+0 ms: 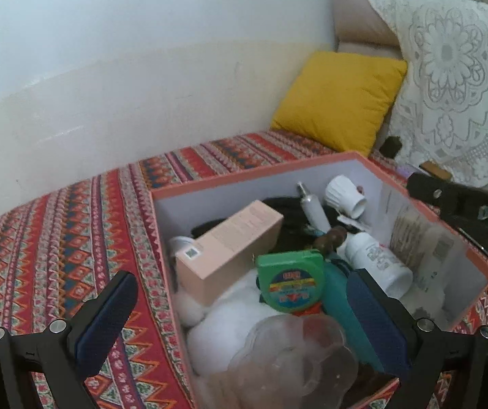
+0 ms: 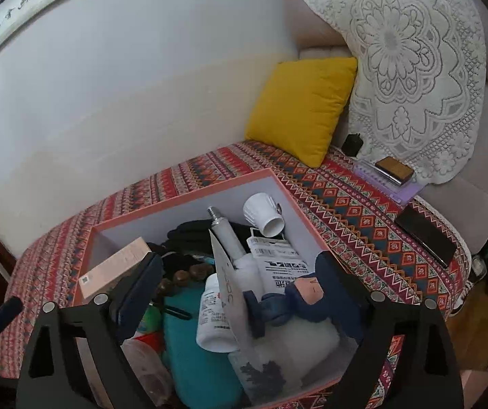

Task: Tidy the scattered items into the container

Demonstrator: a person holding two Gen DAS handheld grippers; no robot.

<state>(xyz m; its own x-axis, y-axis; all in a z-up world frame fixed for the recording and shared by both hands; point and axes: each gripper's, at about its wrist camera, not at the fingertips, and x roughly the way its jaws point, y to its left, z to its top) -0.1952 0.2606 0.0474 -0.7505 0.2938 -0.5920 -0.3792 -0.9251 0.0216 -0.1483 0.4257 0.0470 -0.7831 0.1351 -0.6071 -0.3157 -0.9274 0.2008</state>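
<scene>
You are holding both grippers, left [image 1: 244, 310] and right [image 2: 240, 293], spread wide and gripping nothing, over the full box [image 2: 189, 191].

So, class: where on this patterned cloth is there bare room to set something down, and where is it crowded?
Free: the patterned cloth between the wall and the pink box, and the strip between the box and the black phone. Crowded: the box itself, piled full, and the corner by the lace cloth, holding a purple case and a lighter.
</scene>
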